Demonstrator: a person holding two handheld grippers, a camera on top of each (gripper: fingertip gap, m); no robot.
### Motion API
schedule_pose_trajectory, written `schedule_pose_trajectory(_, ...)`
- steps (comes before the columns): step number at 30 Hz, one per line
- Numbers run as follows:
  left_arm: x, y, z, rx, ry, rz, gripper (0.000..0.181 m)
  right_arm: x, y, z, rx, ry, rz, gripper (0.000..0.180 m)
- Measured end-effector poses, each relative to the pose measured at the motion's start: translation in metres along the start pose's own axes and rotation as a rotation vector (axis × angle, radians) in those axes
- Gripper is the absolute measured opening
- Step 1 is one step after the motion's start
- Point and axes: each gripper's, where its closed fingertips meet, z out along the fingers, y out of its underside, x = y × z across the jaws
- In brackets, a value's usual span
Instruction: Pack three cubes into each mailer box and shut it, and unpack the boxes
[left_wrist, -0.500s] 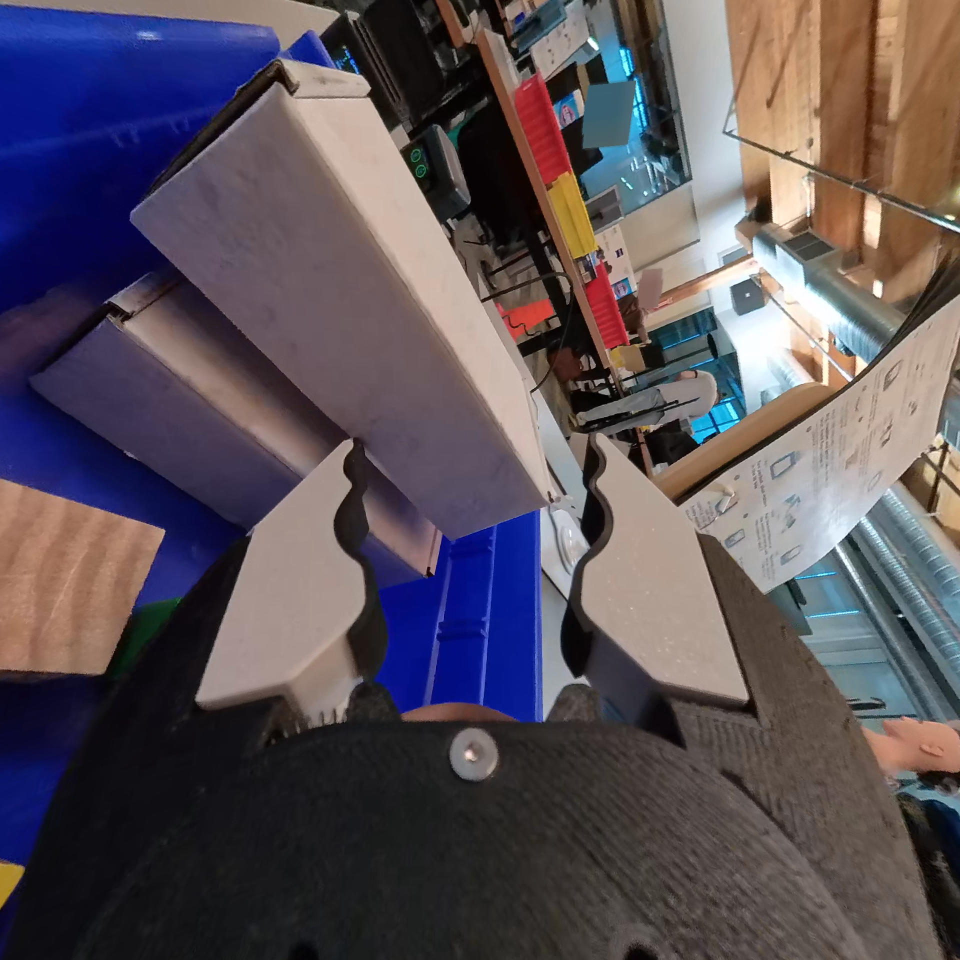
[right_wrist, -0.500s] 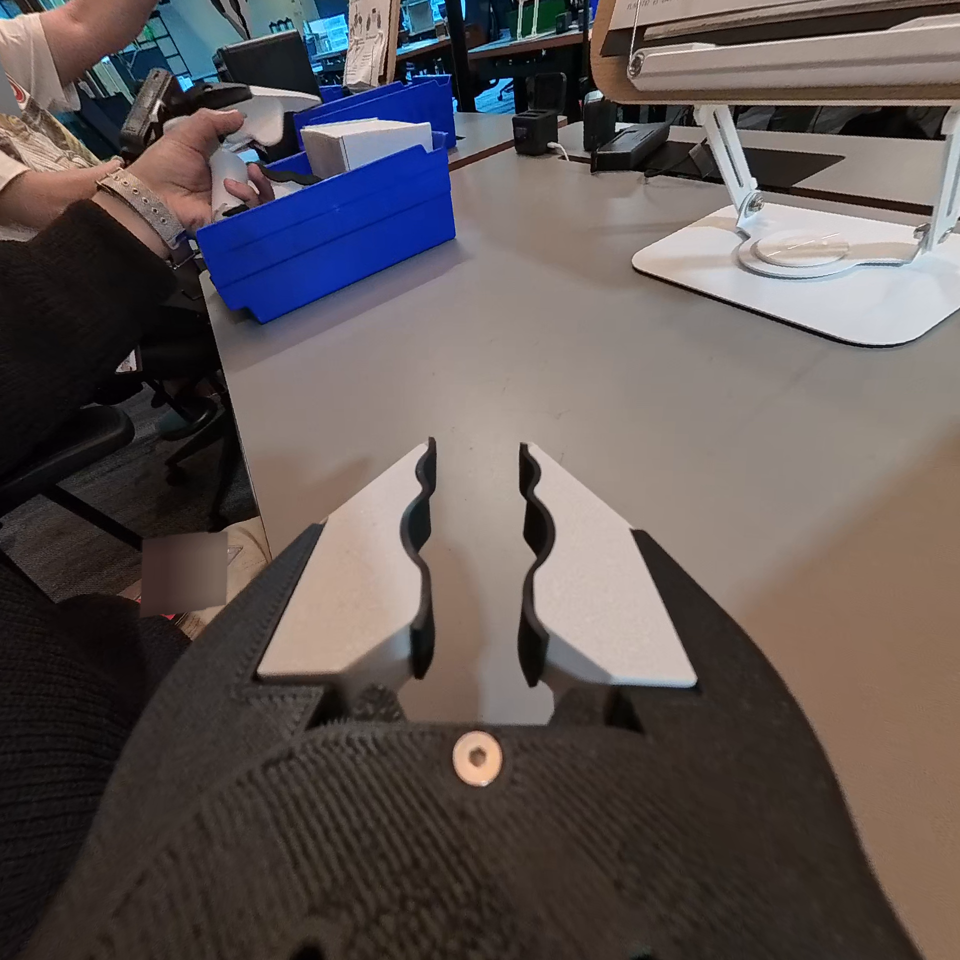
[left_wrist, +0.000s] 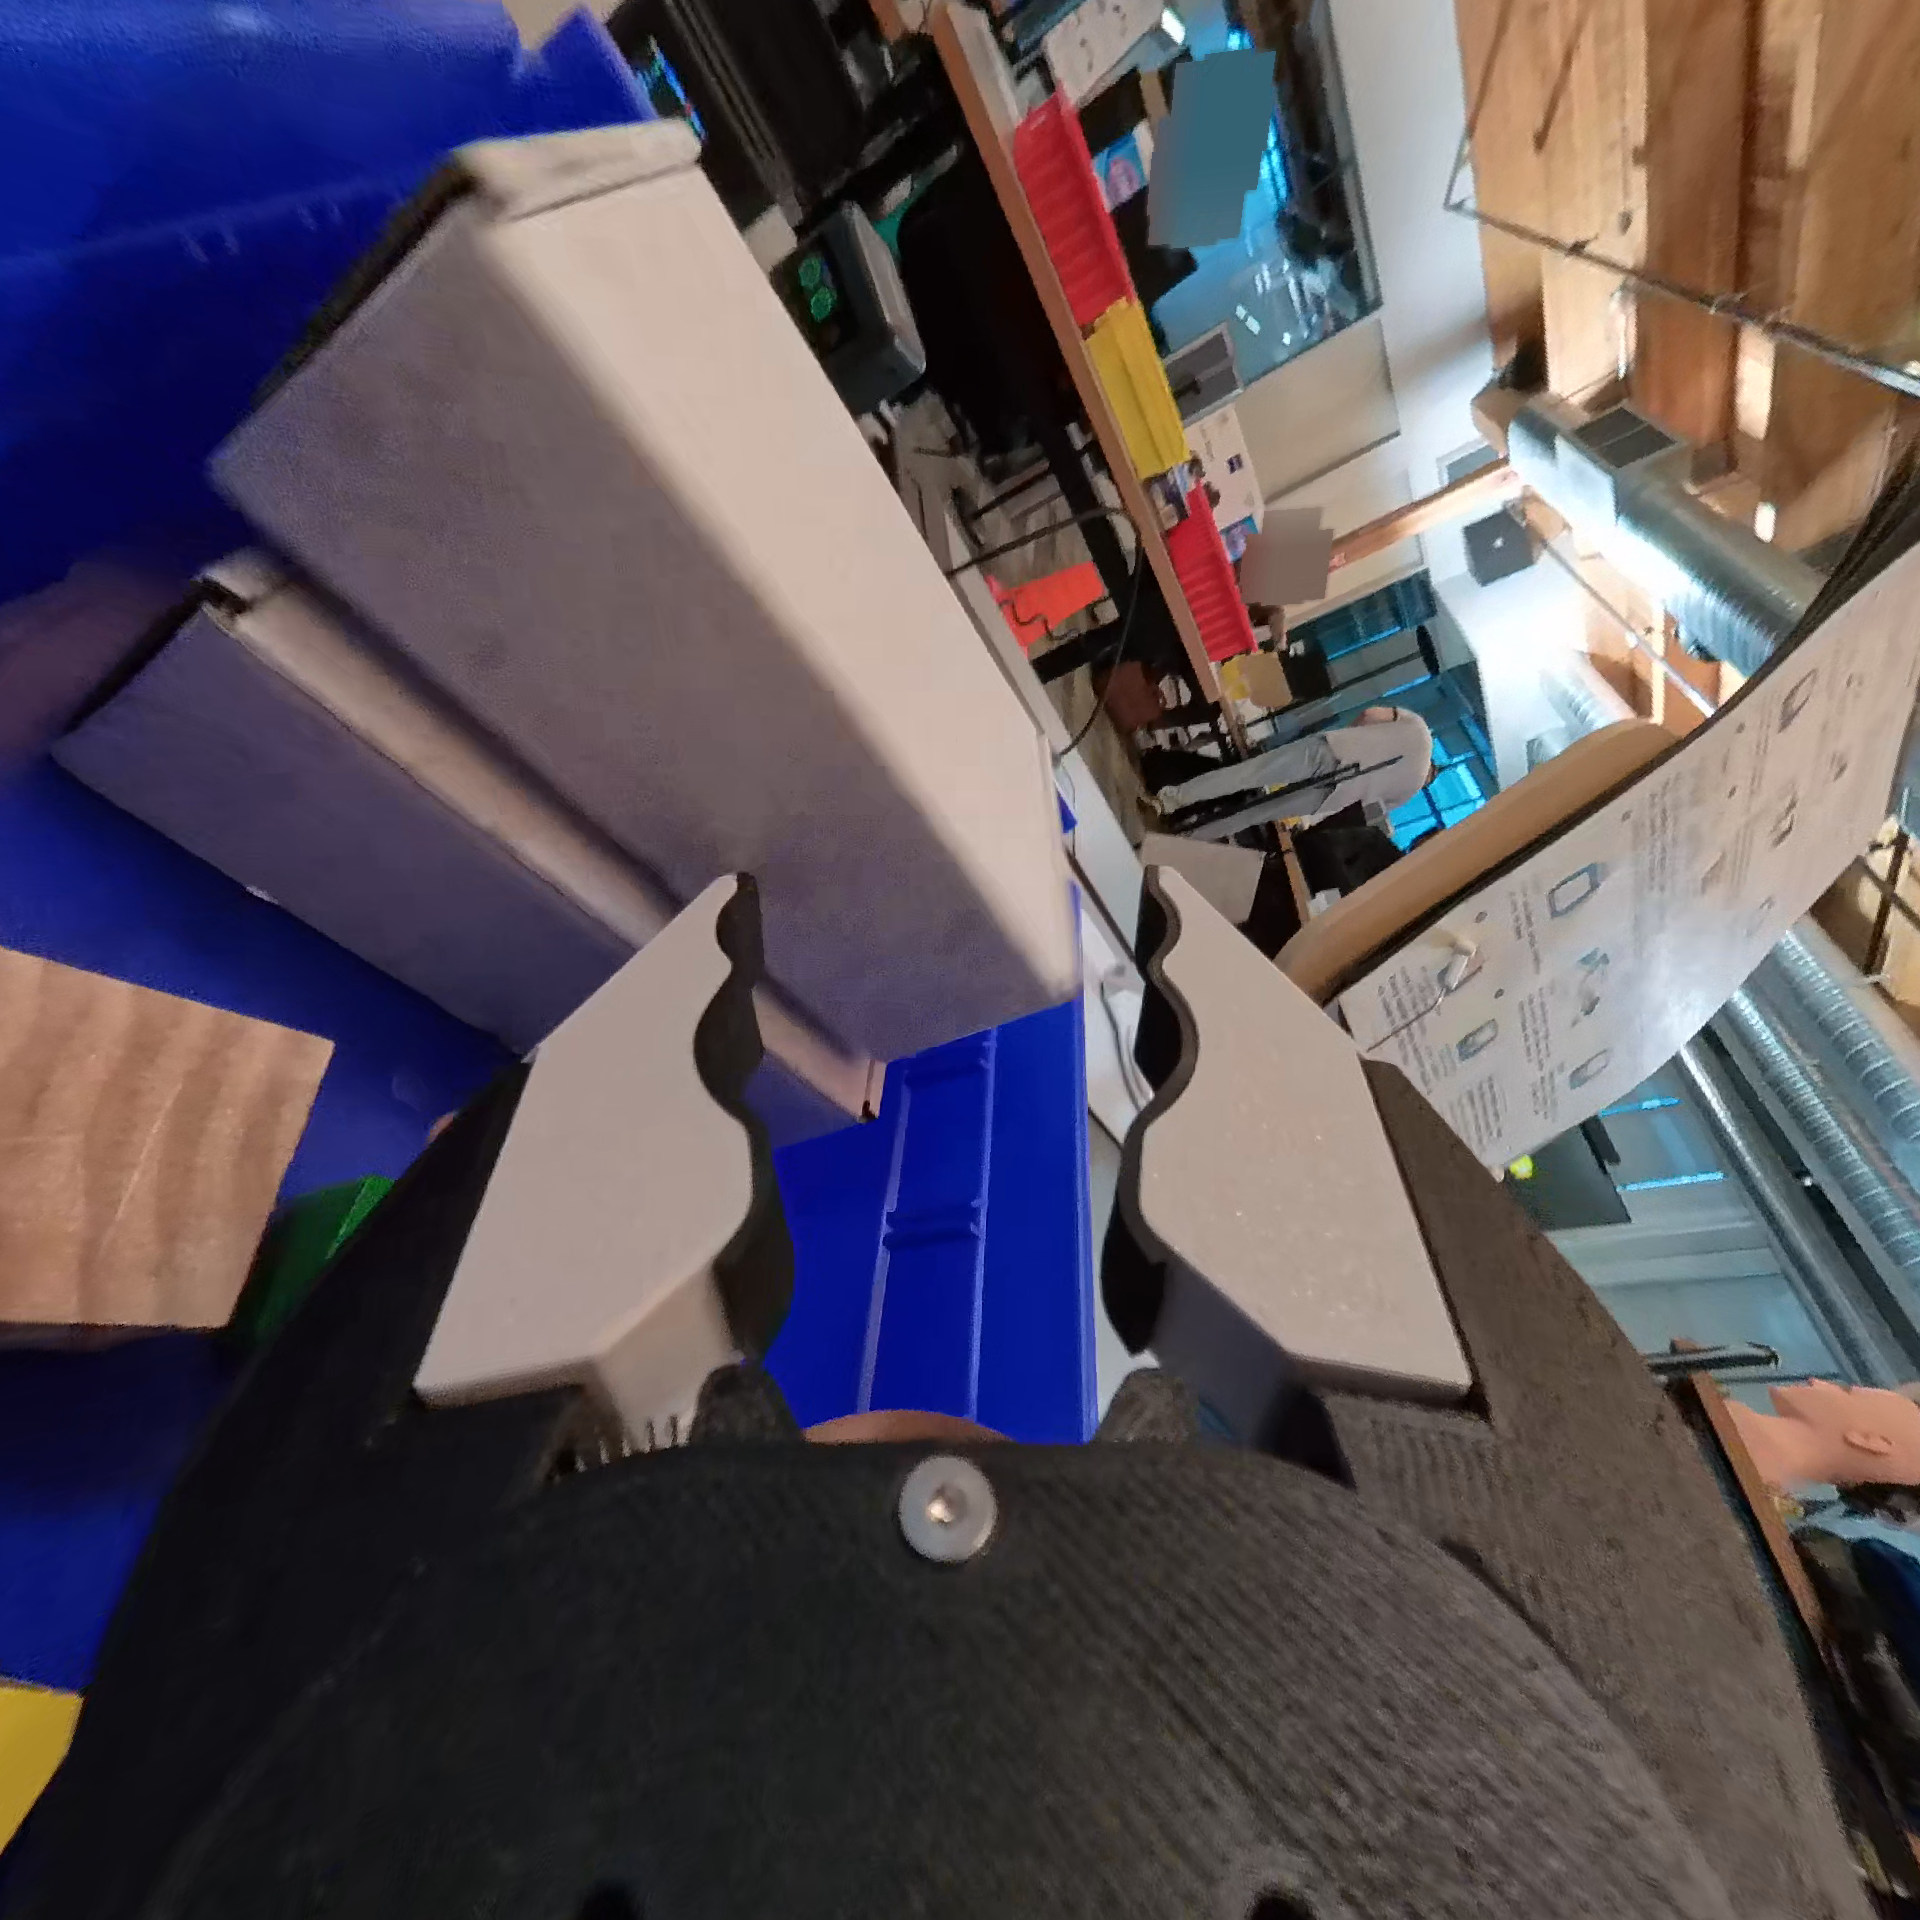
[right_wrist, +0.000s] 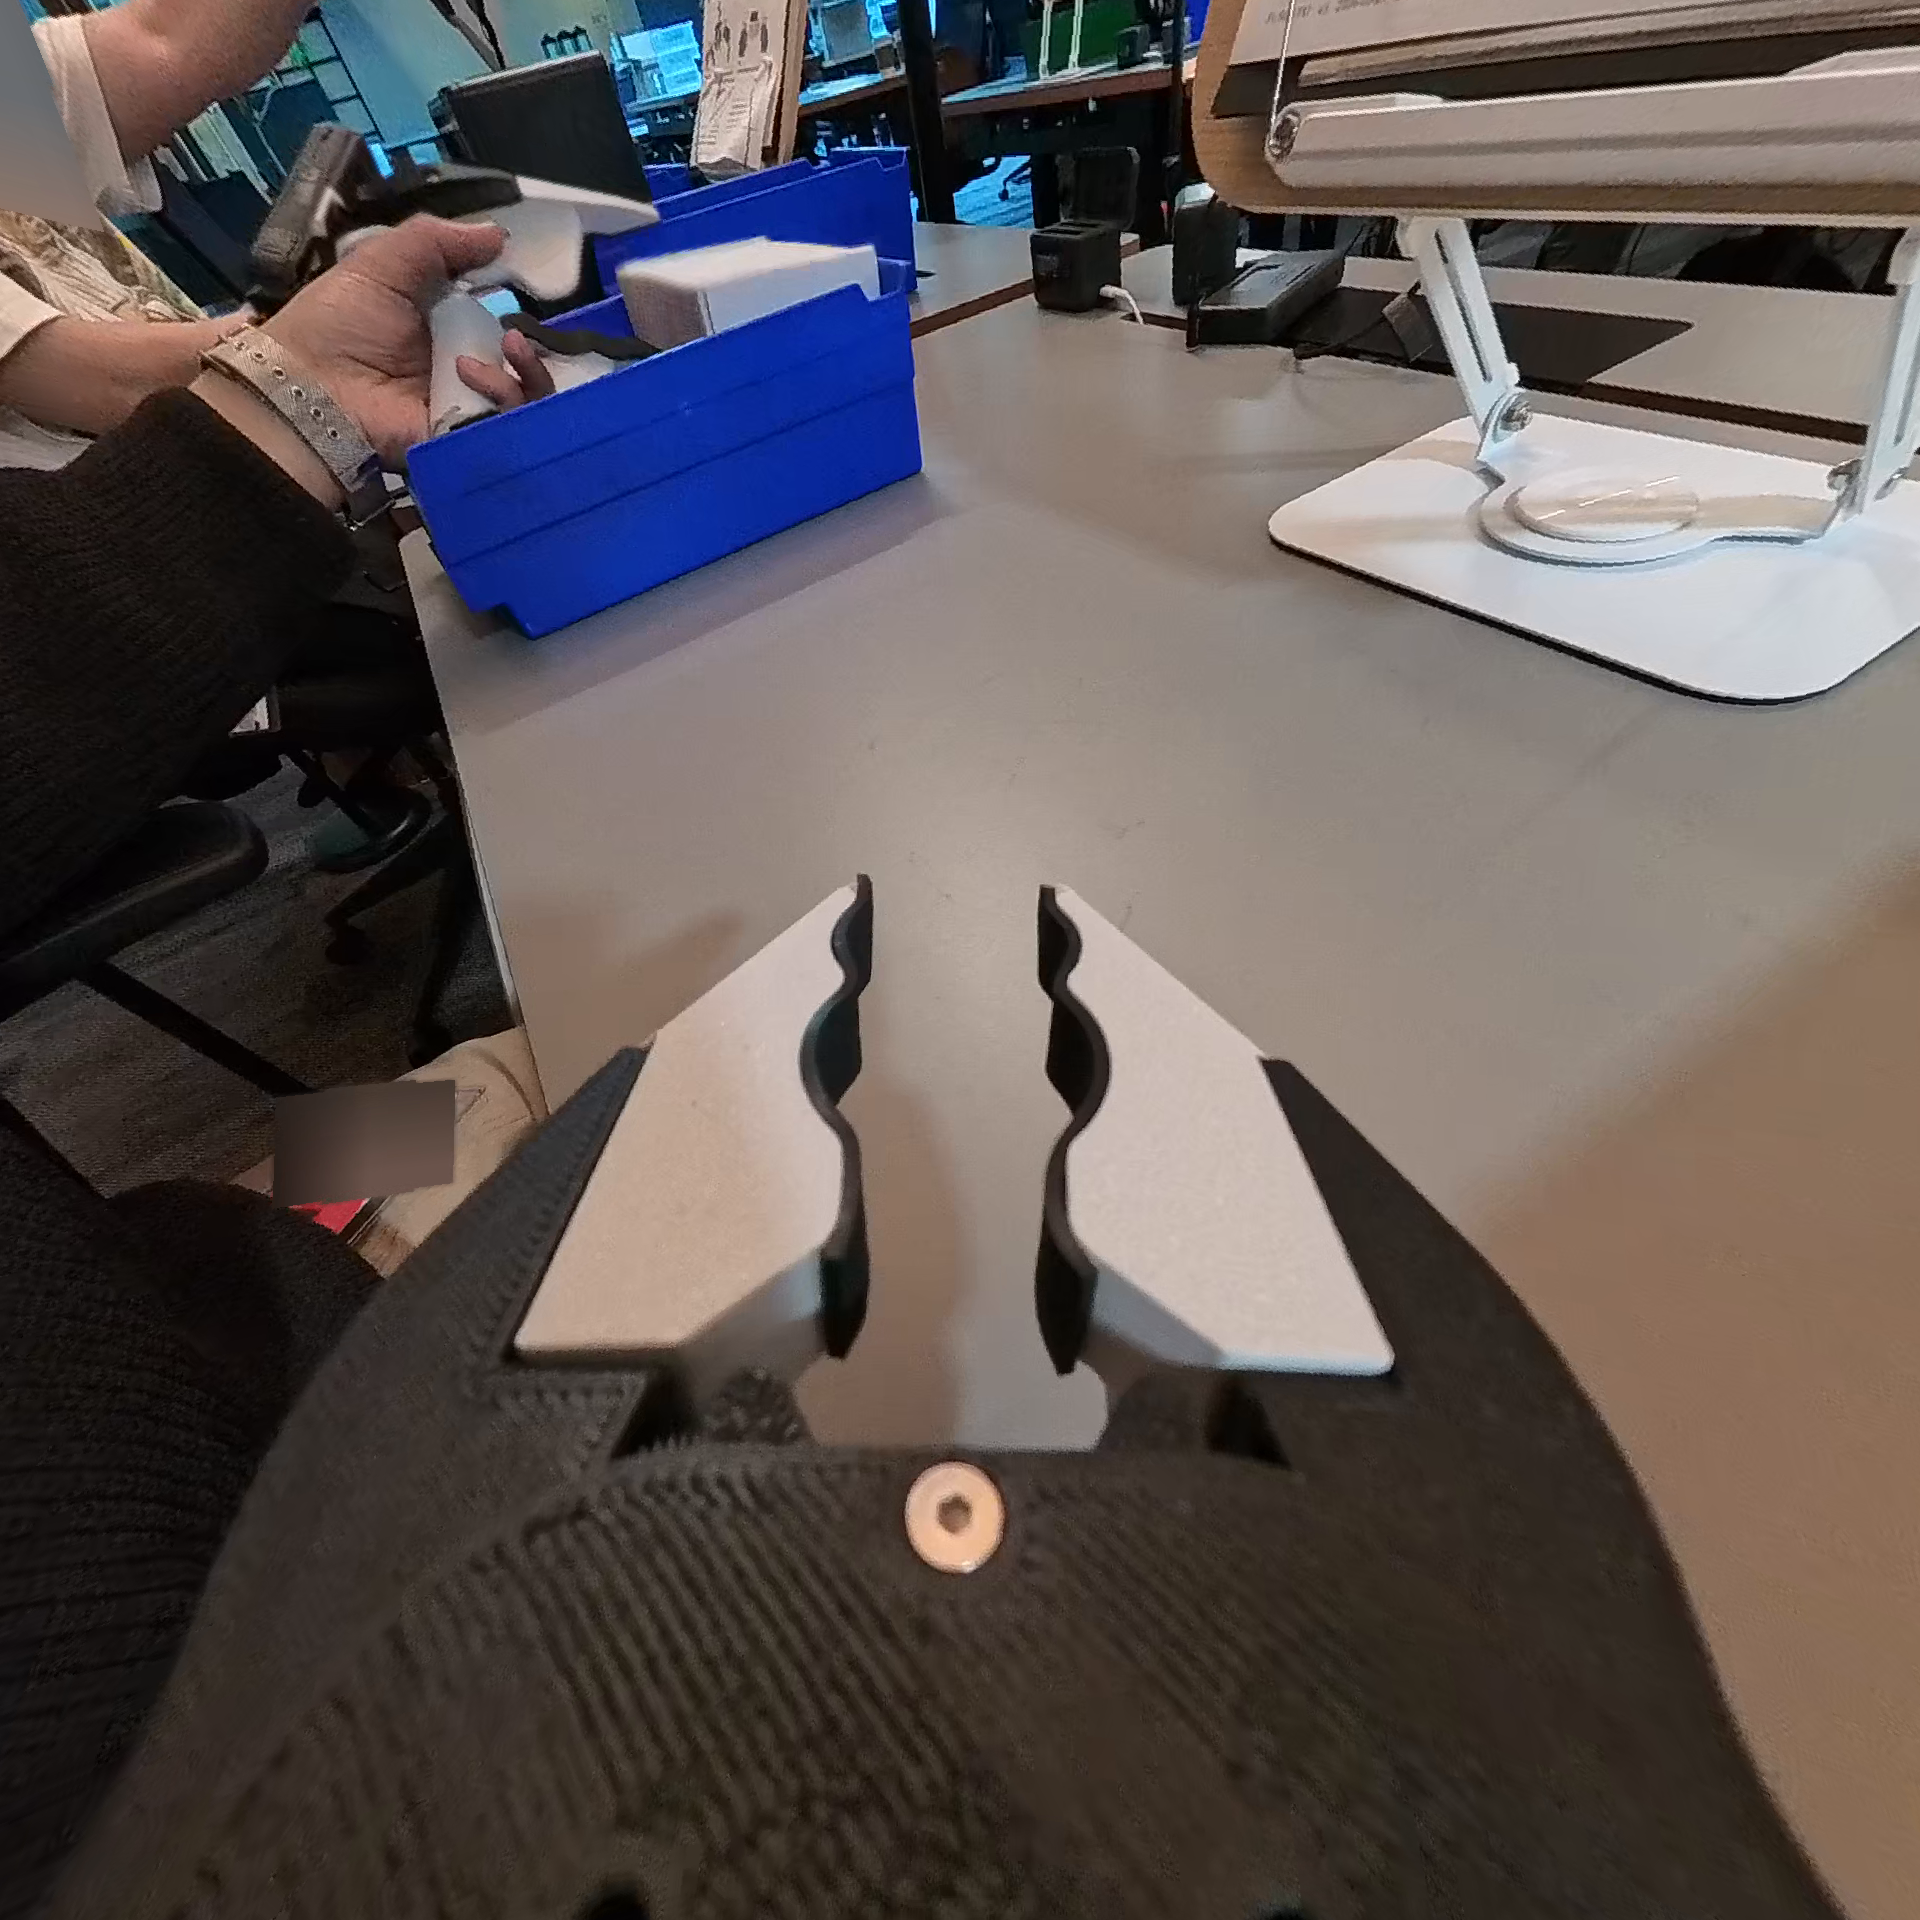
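Note:
In the left wrist view my left gripper (left_wrist: 948, 883) is open over the blue bin (left_wrist: 935, 1195). Two shut white mailer boxes lie in the bin, the upper box (left_wrist: 623, 582) leaning on the lower box (left_wrist: 343, 790). The upper box's near corner sits between my jaws, not gripped. A brown cube (left_wrist: 135, 1153), a green cube (left_wrist: 312, 1236) and a yellow cube (left_wrist: 31, 1745) show at the left. My right gripper (right_wrist: 954, 894) is open and empty above the grey table (right_wrist: 1143, 727). The right wrist view shows the bin (right_wrist: 675, 457), a white box (right_wrist: 758, 286) and the hand-held left gripper (right_wrist: 561, 223).
A white stand base (right_wrist: 1662, 582) sits on the table at the right, its board overhead. Black chargers (right_wrist: 1081, 249) stand at the table's far edge. A second blue bin (right_wrist: 821, 197) is behind the first. The table's left edge drops to an office chair (right_wrist: 156, 894). Tip to tip, the grippers are about 50 centimeters apart.
My left gripper has moved closer to the upper white box and its jaws have narrowed slightly. My right gripper has shifted a little, with its jaw gap unchanged.

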Motion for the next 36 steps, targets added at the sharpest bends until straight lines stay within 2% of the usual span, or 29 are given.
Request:
schedule_pose_trajectory(5,-0.015,0.014,0.005,-0.075,-0.079,0.007,0.075,0.002,0.002,0.003,-0.012,0.003,0.001,0.031)
schedule_pose_trajectory(8,-0.022,0.011,0.003,-0.059,-0.1,0.0,0.065,0.003,0.003,0.003,-0.015,0.005,0.002,0.031)
schedule_pose_trajectory(21,-0.007,0.011,0.008,-0.059,-0.012,-0.047,0.084,0.001,0.002,0.001,-0.008,-0.003,0.004,0.031)
schedule_pose_trajectory(33,0.008,0.003,0.006,-0.013,0.056,-0.027,0.085,0.0,0.002,0.002,-0.012,-0.011,0.008,0.031)
schedule_pose_trajectory(36,0.012,-0.001,0.005,0.015,0.107,-0.036,0.078,0.0,0.002,0.002,-0.011,-0.01,0.007,0.031)
